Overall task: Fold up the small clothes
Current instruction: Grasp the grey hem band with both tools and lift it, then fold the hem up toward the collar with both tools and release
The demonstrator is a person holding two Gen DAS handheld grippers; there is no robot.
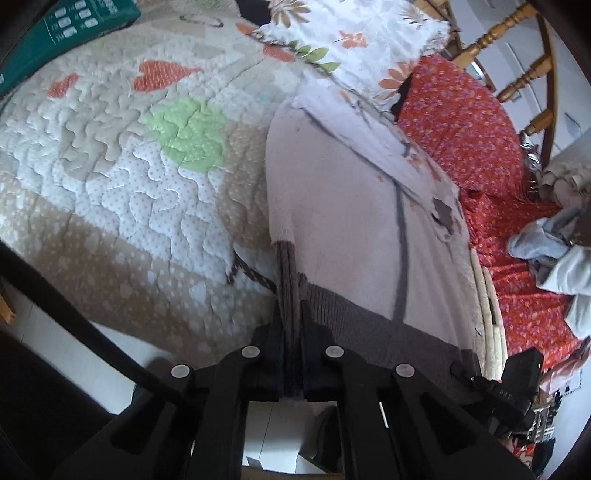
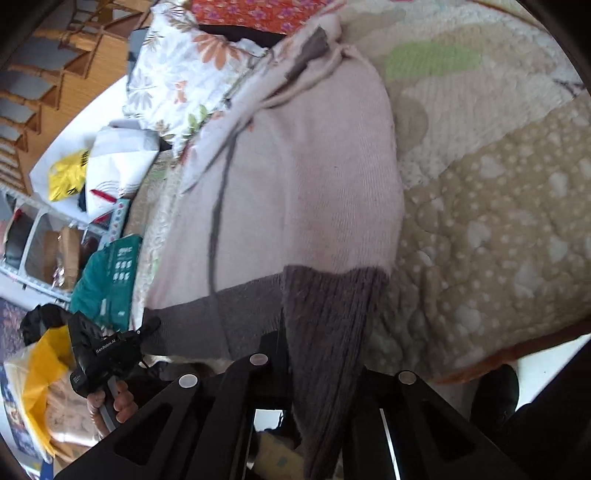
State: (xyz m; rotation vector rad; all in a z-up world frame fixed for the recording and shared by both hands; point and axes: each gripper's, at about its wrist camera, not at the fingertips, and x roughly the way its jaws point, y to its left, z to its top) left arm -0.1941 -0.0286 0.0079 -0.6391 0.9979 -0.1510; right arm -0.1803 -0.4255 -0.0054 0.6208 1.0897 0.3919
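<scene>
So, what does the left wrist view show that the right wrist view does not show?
Only the left wrist view shows the two orange hearts on the quilt and a grey-blue garment on the red floral cloth. Only the right wrist view shows a yellow bag and the hand holding the other gripper. Both show the pale pink sweater, each gripper shut on its grey ribbed hem, the floral pillow and the quilt.

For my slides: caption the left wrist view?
Left gripper clamps the pink sweater's grey cuff over a quilted bedspread.
</scene>
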